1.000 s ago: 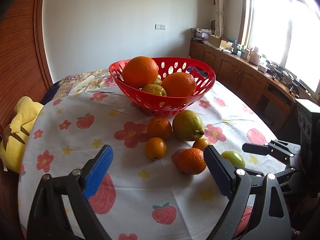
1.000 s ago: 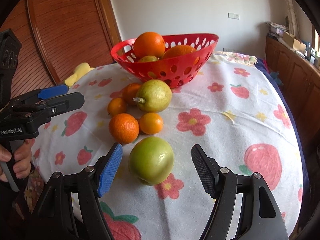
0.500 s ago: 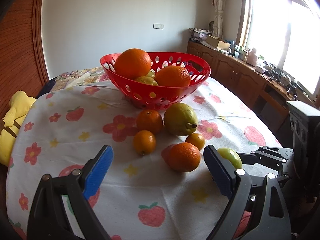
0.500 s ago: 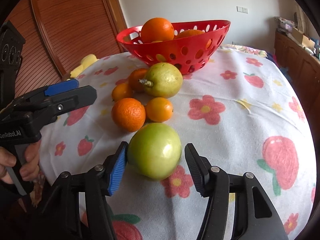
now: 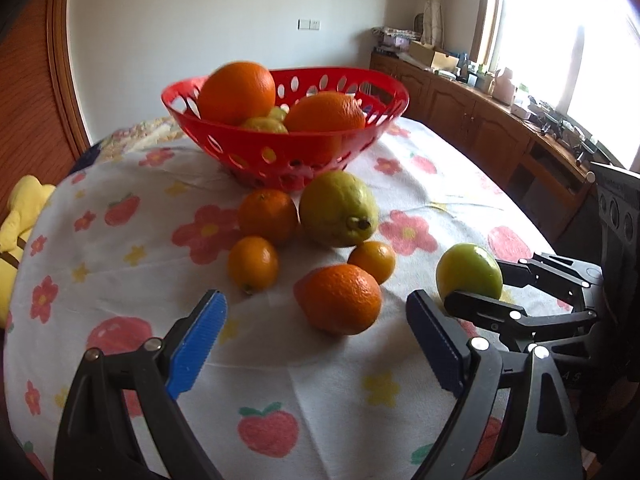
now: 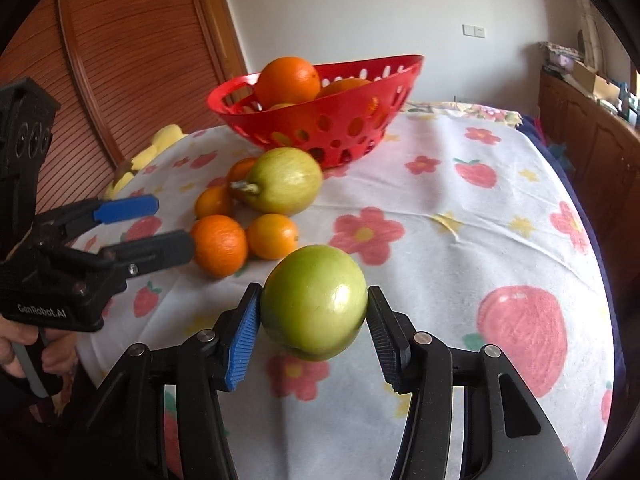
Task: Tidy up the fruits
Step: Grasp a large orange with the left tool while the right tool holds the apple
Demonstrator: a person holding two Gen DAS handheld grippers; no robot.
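Right gripper (image 6: 314, 330) was clamped on the round green apple (image 6: 314, 302), which looked lifted just off the flowered white tablecloth (image 6: 460, 248). Left gripper (image 5: 316, 338) hung wide open and empty, near the loose medium orange (image 5: 340, 298). Step in hand: carrying the apple. Next likely called for moving it up and over the rim of the red perforated plastic basket (image 6: 320, 120), clearing the big yellow-green pear (image 6: 286, 180).

The right gripper (image 6: 314, 320) clamps a green apple (image 6: 314, 302) above the surface (image 6: 460, 208). Beyond lie oranges (image 6: 219, 245), a pear (image 6: 286, 181) and a red basket (image 6: 320, 114). The left gripper (image 6: 160, 226) stands spread beside them.
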